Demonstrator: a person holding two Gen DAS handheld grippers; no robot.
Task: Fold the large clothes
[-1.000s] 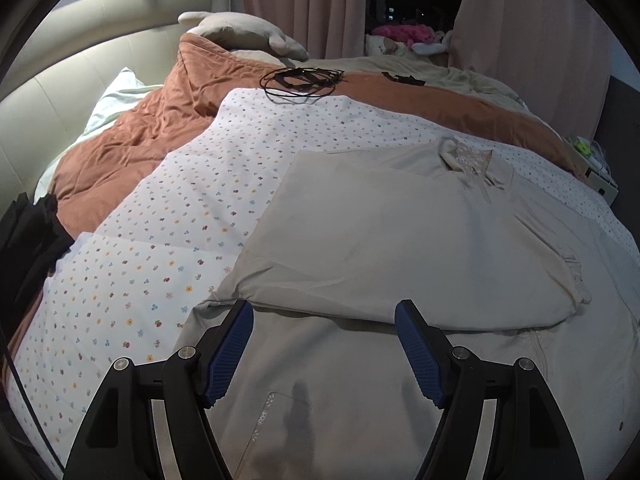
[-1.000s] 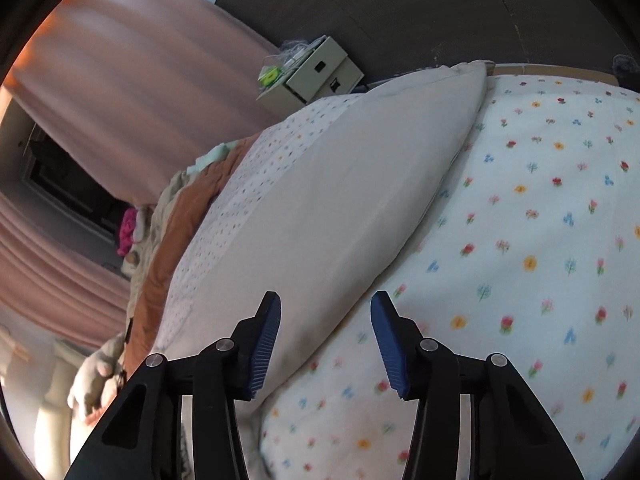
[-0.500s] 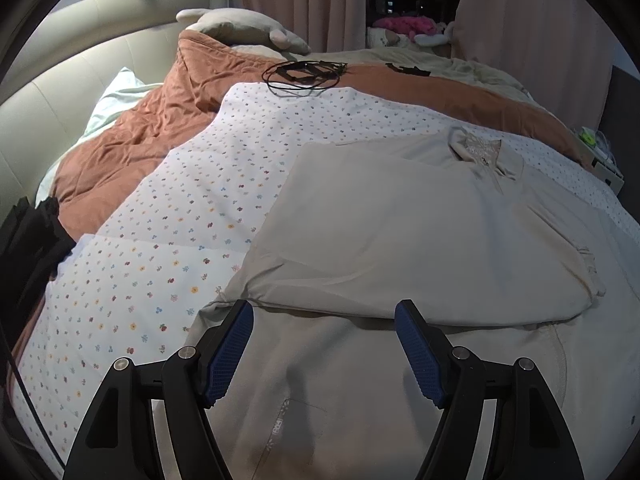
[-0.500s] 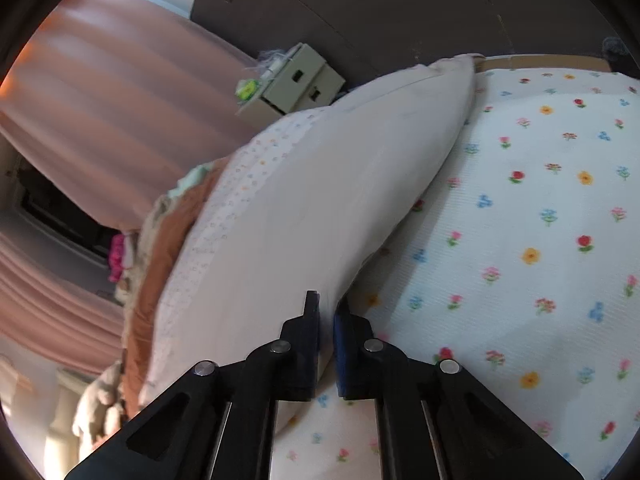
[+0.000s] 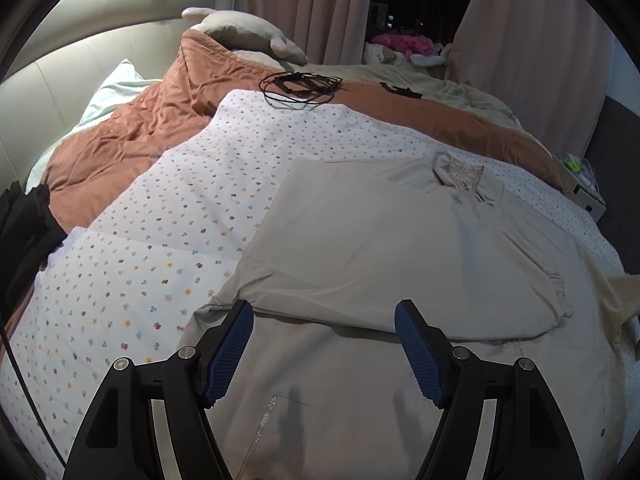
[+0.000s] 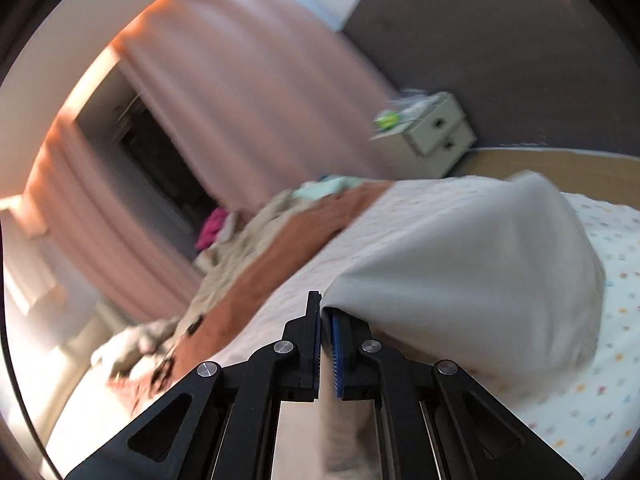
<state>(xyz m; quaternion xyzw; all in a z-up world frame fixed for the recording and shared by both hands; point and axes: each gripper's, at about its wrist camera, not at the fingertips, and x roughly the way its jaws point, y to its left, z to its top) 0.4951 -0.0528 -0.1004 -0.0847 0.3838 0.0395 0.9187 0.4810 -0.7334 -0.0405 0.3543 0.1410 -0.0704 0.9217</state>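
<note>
Garment: beige shirt (image 5: 400,248) spread on the floral quilt (image 5: 160,216), one side folded over | Left gripper (image 5: 324,344) – jaws released, above the lower cloth | Right gripper (image 6: 326,336) – clenched on a lifted shirt edge | Handling: soft, light, limp; take hems or corners | Obscured: right view blurred, far sleeve cut off.

Dim left view; motion-blurred, brighter right view

A large beige shirt (image 5: 380,240) lies spread on the flowered bed cover (image 5: 160,220), collar at the far end, one side folded over; one edge is lifted, pinched between closed jaws
</note>
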